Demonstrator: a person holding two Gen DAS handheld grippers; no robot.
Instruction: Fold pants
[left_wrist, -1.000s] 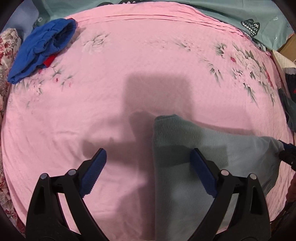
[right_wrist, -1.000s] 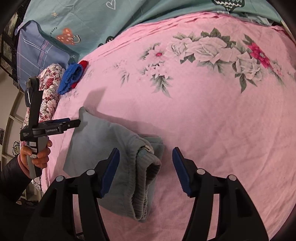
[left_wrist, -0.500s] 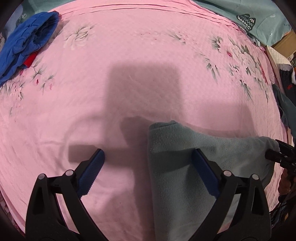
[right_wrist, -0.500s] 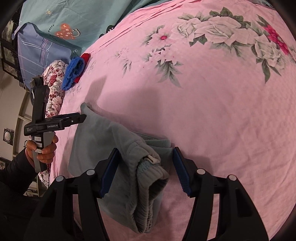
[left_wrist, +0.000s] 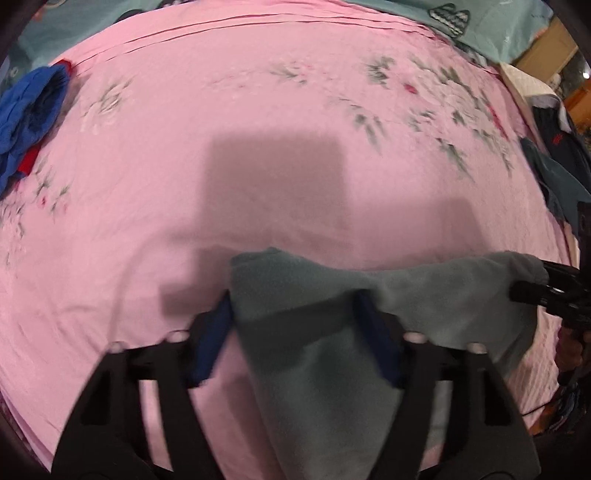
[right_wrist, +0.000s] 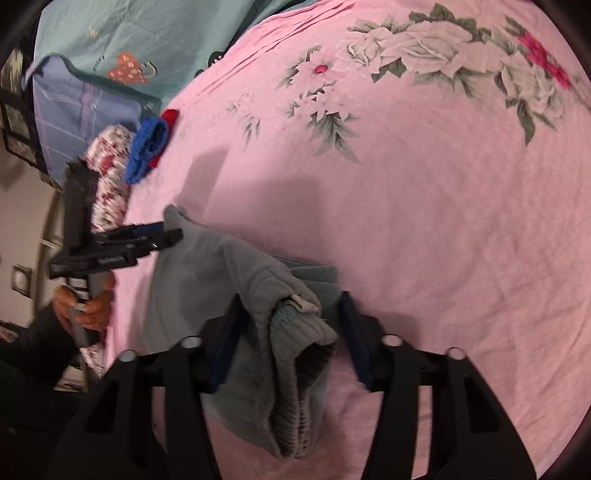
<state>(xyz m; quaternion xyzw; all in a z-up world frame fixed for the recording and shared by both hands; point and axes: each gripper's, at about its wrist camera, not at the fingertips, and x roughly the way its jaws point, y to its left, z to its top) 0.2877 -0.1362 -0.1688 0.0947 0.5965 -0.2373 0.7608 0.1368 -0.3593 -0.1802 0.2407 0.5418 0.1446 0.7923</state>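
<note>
The grey-green pants (left_wrist: 317, 332) lie folded on the pink flowered bedsheet (left_wrist: 258, 147). My left gripper (left_wrist: 295, 314) is open, its blue-padded jaws astride the leg end of the pants, which bunches up between them. My right gripper (right_wrist: 291, 321) is open around the ribbed waistband end (right_wrist: 295, 332), which stands raised between the jaws. The pants also show in the right wrist view (right_wrist: 207, 280), with the left gripper (right_wrist: 162, 238) at their far corner. The right gripper (left_wrist: 532, 284) shows at the far end in the left wrist view.
A blue and red garment (left_wrist: 26, 110) lies at the sheet's far left, also in the right wrist view (right_wrist: 147, 147). Teal bedding (right_wrist: 129, 44) and a plaid pillow (right_wrist: 77, 114) lie behind. Dark clothes (left_wrist: 554, 147) sit at the right edge.
Both grippers have moved forward onto the pants. The leg end now sits between the left jaws and the waistband between the right jaws, and the cloth has bunched up.
</note>
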